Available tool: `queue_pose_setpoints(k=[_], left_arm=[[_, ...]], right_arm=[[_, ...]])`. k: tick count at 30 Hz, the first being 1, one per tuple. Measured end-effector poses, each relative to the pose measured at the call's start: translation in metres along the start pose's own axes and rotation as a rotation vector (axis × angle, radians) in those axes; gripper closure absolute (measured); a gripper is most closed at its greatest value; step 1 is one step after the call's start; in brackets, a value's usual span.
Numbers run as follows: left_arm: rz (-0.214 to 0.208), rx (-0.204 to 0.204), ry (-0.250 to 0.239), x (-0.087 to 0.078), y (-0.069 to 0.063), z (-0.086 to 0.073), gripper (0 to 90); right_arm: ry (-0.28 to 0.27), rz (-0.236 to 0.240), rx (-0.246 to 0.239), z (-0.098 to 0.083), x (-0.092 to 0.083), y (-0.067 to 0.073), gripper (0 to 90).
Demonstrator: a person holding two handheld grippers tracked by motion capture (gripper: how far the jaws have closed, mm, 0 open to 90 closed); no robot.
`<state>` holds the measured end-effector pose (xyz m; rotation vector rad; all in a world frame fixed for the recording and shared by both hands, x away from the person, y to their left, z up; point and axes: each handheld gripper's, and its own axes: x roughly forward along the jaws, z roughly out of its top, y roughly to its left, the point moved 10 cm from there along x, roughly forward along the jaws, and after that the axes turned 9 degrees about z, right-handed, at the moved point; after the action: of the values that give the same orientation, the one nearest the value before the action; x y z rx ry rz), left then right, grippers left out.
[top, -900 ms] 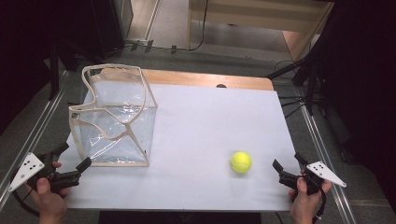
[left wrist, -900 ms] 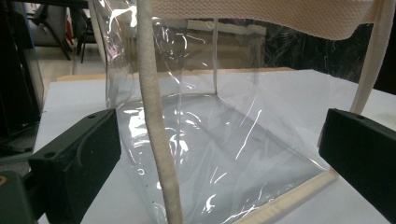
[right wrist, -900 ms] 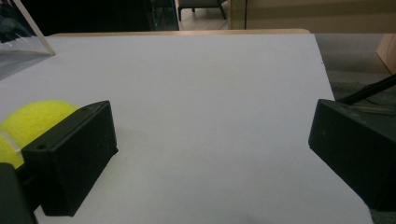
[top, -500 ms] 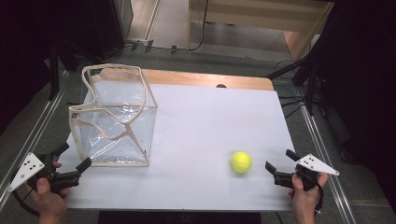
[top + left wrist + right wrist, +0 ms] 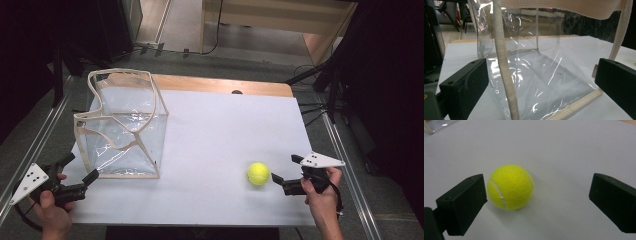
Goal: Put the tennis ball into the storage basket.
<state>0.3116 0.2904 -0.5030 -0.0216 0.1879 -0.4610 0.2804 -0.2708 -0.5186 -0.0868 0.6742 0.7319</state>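
Right gripper view: jaws spread wide, tennis ball (image 5: 510, 187) on white table (image 5: 574, 150) just ahead, nearer one jaw, not touched. High view: right gripper (image 5: 286, 172) just right of tennis ball (image 5: 258, 173), aimed at it. Clear plastic bag (image 5: 122, 125) with cream trim standing well left of ball. Left gripper (image 5: 82, 167), jaws wide too, at bag's near left corner, gripping nothing.

Yellow tennis ball (image 5: 258, 173) on white table, clear bag (image 5: 122, 127) upright, apart
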Motion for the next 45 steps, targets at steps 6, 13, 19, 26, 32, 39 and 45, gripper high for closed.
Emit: queue_pose_setpoints(k=[6, 13, 19, 26, 32, 39, 45], left_arm=[[-0.001, -0.002, -0.002, 0.000, 0.000, 0.000, 0.0], [-0.003, 0.001, 0.000, 0.000, 0.000, 0.000, 0.0], [-0.003, 0.000, -0.002, 0.000, 0.000, 0.000, 0.0], [-0.005, -0.002, -0.003, 0.000, 0.000, 0.000, 0.0], [-0.004, -0.006, -0.004, 0.000, 0.000, 0.001, 0.0], [-0.004, -0.006, -0.006, 0.000, 0.000, 0.001, 0.0], [-0.004, -0.005, -0.006, 0.000, 0.001, 0.001, 0.0]], right_arm=[[0.087, 0.040, -0.033, -0.001, 0.012, 0.008, 0.4], [0.178, 0.073, -0.060, -0.003, 0.023, 0.016, 0.3], [0.261, 0.086, -0.080, -0.005, 0.034, 0.017, 0.4], [0.327, 0.103, -0.099, -0.007, 0.045, 0.020, 0.4], [0.387, 0.121, -0.101, -0.010, 0.054, 0.022, 4.9], [0.450, 0.128, -0.115, -0.015, 0.066, 0.025, 12.2], [0.476, 0.126, -0.118, -0.017, 0.070, 0.026, 14.5]])
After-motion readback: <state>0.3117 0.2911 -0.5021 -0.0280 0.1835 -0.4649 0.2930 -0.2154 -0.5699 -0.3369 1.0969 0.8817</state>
